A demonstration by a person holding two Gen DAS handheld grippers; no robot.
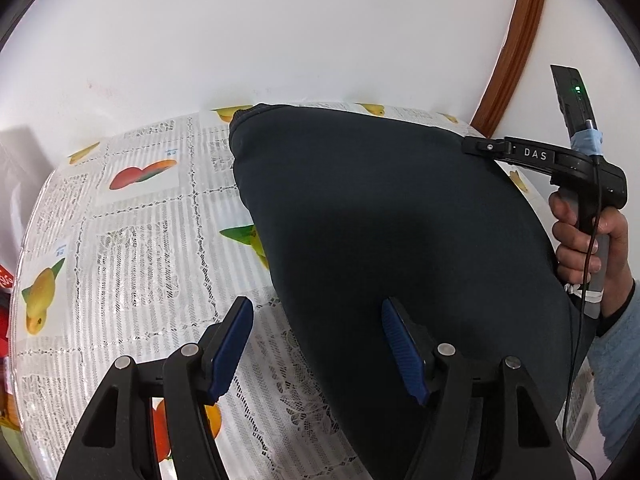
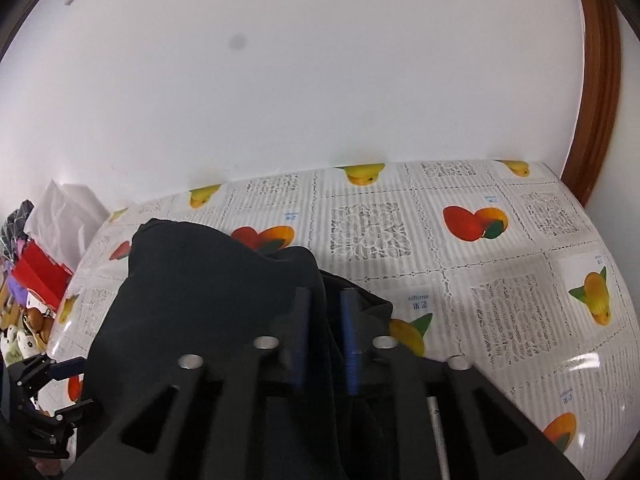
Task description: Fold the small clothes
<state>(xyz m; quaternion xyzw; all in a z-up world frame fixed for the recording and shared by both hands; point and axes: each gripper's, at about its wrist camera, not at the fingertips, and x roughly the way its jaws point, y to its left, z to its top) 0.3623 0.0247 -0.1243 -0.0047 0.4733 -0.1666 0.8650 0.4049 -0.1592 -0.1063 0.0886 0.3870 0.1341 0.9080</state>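
A dark navy garment [image 1: 392,216] lies on the fruit-print tablecloth [image 1: 132,248]. In the left wrist view my left gripper [image 1: 316,344] is open; its right pad sits over the garment's near edge and its left pad over bare cloth. My right gripper [image 1: 476,147] shows at the garment's far right edge, held by a hand. In the right wrist view my right gripper [image 2: 325,320] is shut on a raised fold of the dark garment [image 2: 200,288], which drapes to the left. My left gripper [image 2: 60,384] shows at the lower left.
A white wall stands behind the table. A brown wooden frame [image 1: 516,40] rises at the far right corner. Red and white bags [image 2: 44,268] and clutter sit beyond the table's left edge. The tablecloth [image 2: 500,280] right of the garment carries only its fruit print.
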